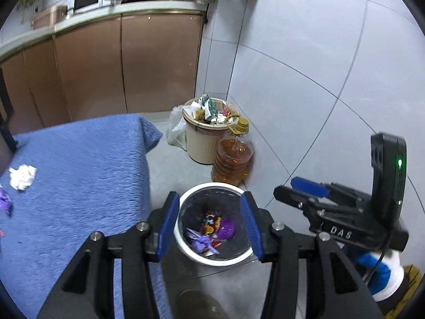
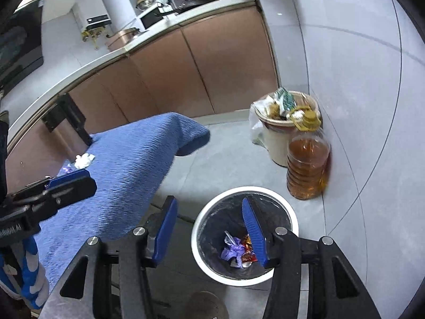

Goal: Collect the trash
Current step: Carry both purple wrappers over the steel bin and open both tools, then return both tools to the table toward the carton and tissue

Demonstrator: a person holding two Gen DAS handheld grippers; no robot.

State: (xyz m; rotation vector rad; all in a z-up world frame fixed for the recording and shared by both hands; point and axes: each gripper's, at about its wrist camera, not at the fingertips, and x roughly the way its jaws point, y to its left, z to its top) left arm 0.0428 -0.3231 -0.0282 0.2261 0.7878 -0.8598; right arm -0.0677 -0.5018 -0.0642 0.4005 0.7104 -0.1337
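Crumpled tissue [image 1: 22, 176] lies on the blue tablecloth [image 1: 87, 175]; wrappers [image 1: 209, 232] fill the white bin [image 1: 212, 259] beneath both spread-wide, empty grippers, left [image 1: 209, 227] and right [image 2: 209, 235].

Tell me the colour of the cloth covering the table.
The cloth is blue with a ribbed texture, clearest in the left wrist view.

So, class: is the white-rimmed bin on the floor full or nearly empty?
Nearly empty. The white-rimmed bin holds only a few wrappers and a purple piece at the bottom, with its dark liner bare above them.
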